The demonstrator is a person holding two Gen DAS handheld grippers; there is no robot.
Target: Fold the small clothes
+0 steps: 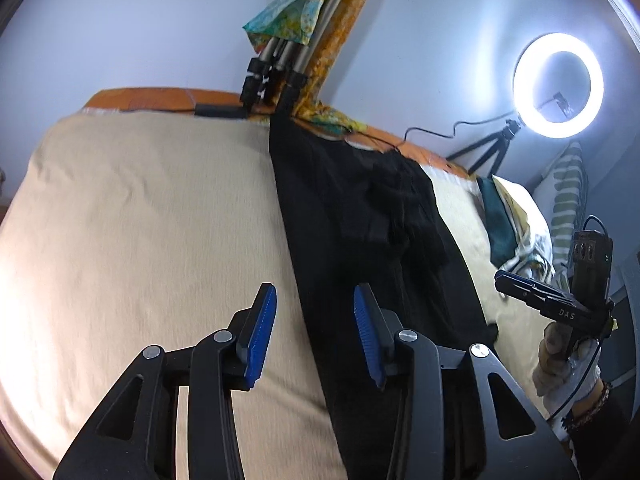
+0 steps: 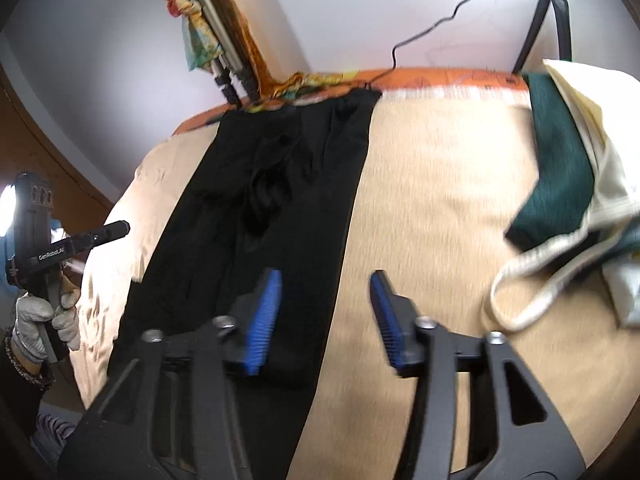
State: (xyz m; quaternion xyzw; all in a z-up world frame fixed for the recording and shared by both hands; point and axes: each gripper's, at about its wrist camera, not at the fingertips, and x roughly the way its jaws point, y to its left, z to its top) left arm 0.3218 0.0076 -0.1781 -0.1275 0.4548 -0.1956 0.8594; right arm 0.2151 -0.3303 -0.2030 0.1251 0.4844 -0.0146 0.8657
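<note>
Black garment (image 1: 360,240), lying in a long strip from the bed's (image 1: 140,220) far edge to its near edge, sits beneath 2 released units, left gripper (image 1: 314,332) and right gripper (image 2: 326,320); its bunched middle may crease any fold.

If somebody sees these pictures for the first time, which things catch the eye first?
A long black garment lies stretched down the middle of the beige bed cover. A bright ring light glows at the wall to the right. Both grippers, left and right, hover with blue jaws open.
</note>
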